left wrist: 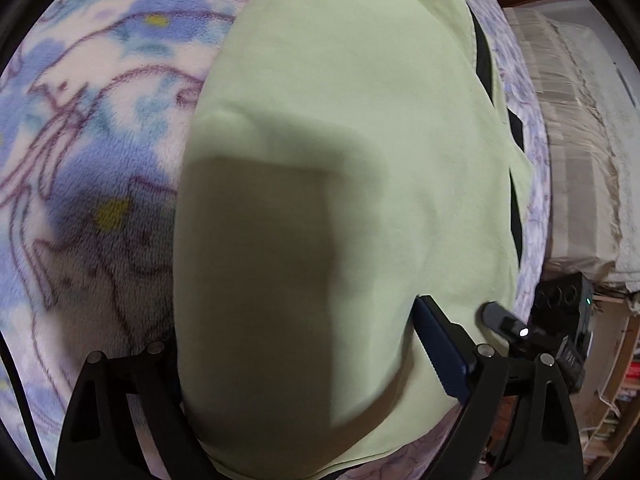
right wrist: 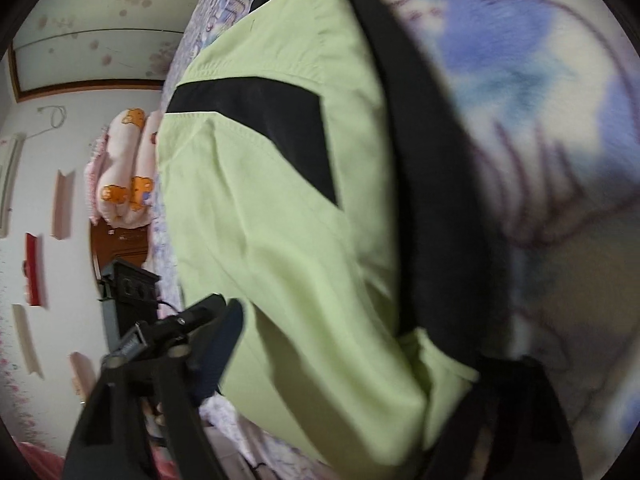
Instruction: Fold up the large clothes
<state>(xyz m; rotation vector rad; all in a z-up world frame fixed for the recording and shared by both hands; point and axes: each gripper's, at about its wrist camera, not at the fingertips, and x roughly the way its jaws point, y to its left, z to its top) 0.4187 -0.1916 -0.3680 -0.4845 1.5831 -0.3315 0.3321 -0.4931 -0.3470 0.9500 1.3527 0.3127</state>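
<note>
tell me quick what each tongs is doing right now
left tongs: open, straddling the green garment, not pinching it.
right tongs: open, over the garment, nothing gripped.

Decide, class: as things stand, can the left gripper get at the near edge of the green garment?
Probably yes. The left gripper sits open over the green garment, its fingers straddling the near edge, with nothing lying in between.

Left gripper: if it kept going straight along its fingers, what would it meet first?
Most likely the green garment, which fills the space ahead between the open fingers of the left gripper. It lies on the floral blanket. The gap to the cloth is unclear.
</note>
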